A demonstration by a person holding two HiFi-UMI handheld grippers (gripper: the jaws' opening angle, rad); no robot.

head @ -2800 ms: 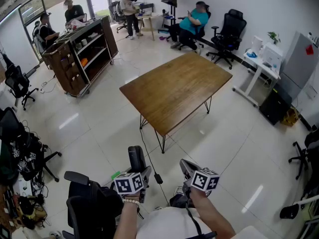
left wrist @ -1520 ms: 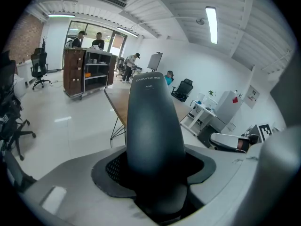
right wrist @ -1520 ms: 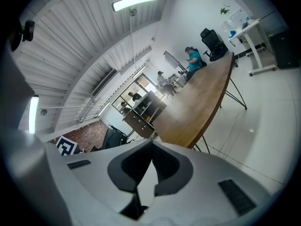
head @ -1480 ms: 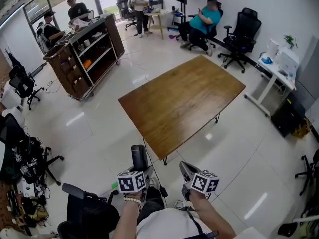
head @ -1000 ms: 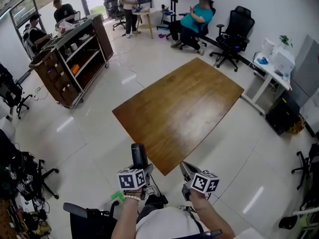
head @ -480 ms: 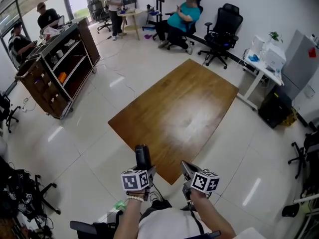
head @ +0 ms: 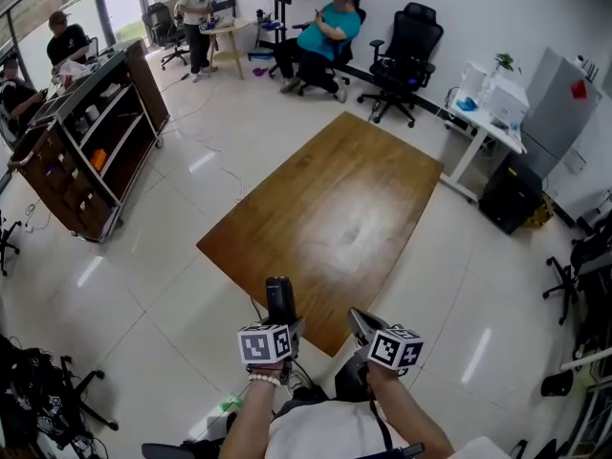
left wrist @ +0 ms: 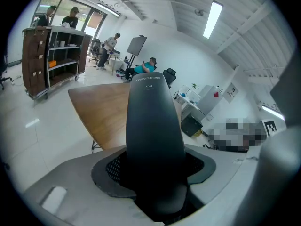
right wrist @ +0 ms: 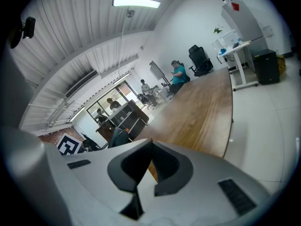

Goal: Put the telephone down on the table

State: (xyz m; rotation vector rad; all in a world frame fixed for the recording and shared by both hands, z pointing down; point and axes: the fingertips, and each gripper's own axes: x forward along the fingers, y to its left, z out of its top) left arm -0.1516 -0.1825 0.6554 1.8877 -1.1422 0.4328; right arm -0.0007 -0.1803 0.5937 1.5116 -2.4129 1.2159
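Note:
The telephone (head: 278, 298) is a black handset standing upright between the jaws of my left gripper (head: 283, 325), which is shut on its lower end. In the left gripper view the telephone (left wrist: 153, 121) fills the middle, held in my left gripper (left wrist: 154, 175). The brown wooden table (head: 325, 213) lies just ahead, its near corner just beyond both grippers. My right gripper (head: 358, 321) hovers beside the left one, shut with nothing in it. Its pads (right wrist: 162, 171) meet in the right gripper view, with the table (right wrist: 202, 112) stretching beyond.
A dark wheeled shelf cart (head: 81, 146) stands at the left. People sit and stand at the back near black office chairs (head: 406, 51). A white desk (head: 483, 122) and a black box (head: 510, 195) are at the right. A cable (head: 251, 306) trails under the table's near corner.
The table has come nearer in the head view; its near corner now lies right in front of the grippers. The left gripper still holds the telephone upright. The right gripper stays shut.

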